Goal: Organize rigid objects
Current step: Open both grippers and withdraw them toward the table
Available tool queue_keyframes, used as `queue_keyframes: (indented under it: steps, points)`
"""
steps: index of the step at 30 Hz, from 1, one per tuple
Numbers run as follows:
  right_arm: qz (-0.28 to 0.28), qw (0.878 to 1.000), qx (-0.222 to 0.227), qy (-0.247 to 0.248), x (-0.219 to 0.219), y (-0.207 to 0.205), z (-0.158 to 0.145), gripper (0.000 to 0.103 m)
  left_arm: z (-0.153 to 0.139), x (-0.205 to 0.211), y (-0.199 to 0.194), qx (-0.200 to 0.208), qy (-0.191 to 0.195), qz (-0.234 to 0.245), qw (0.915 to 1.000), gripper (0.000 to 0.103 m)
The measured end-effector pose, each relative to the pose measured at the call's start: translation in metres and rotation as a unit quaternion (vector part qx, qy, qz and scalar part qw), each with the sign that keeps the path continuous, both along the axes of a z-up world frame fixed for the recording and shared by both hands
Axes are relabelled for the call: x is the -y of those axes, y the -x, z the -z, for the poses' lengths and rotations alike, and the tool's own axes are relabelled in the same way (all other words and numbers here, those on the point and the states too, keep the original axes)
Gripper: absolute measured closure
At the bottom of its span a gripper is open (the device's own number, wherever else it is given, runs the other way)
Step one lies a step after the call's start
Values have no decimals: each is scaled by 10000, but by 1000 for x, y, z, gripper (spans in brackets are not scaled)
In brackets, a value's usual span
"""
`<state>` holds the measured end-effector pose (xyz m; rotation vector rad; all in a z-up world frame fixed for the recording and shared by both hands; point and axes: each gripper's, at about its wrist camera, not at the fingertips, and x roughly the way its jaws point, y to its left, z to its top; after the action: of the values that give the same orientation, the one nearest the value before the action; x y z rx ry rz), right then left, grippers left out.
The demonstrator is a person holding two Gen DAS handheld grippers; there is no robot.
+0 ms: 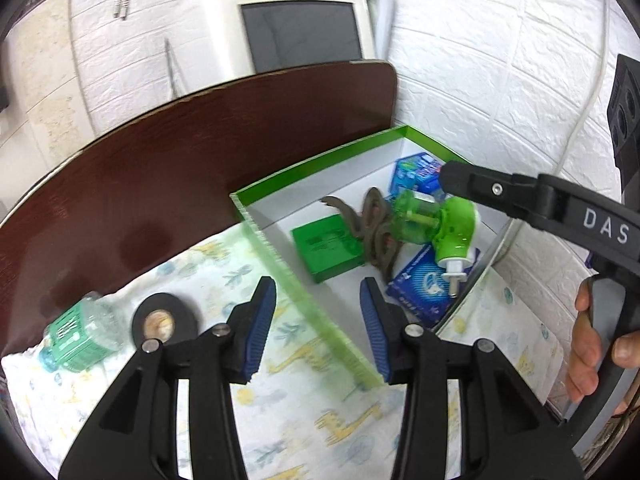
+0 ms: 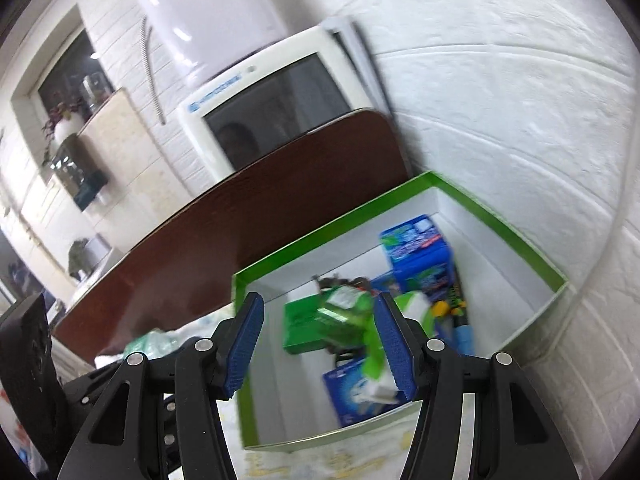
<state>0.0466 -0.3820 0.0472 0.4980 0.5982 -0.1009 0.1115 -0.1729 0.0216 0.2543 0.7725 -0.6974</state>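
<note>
Several rigid items already lying in the green-rimmed box (image 1: 320,160); two waiting outside it.

Inside: a green plug-in vaporizer (image 1: 440,224), a green flat box (image 1: 324,246), blue packets (image 1: 416,288) and a dark coiled cord (image 1: 372,220). Outside, on the giraffe-print cloth (image 1: 304,416), a black tape roll (image 1: 164,320) and a small green-labelled bottle (image 1: 76,332) are waiting near the left hand-held gripper (image 1: 318,320), its jaws standing spread with nothing between them. The right hand-held gripper (image 2: 320,344) is hovering over the box, also spread and empty-looking, though blur makes this less sure. Dark wooden worktop (image 1: 160,168) is carrying the cloth; white brick-pattern wall (image 1: 500,60) and a cream monitor-like appliance (image 1: 296,20) are standing behind.
</note>
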Motion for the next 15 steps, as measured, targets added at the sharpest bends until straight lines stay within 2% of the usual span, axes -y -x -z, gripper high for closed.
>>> queue_keyframes:
  steps: [6,9,11,15]
  points:
    - [-531,9986,-26,61,-44,-14,-5,43,-3,-57,-6,-11,170,-531,9984,57]
    - [-804,9967,-90,17,-68,-23,-6,43,-1,-87,-7,-13,178,-837,9963,53]
    - [-1015,9947,-167,-51,-85,-30,-5,43,0,-110,-6,18,183,-1038,9944,46]
    - [-1339,9907,-250,8,-121,-42,-5,43,5,-160,-10,-17,271,-1538,9877,44]
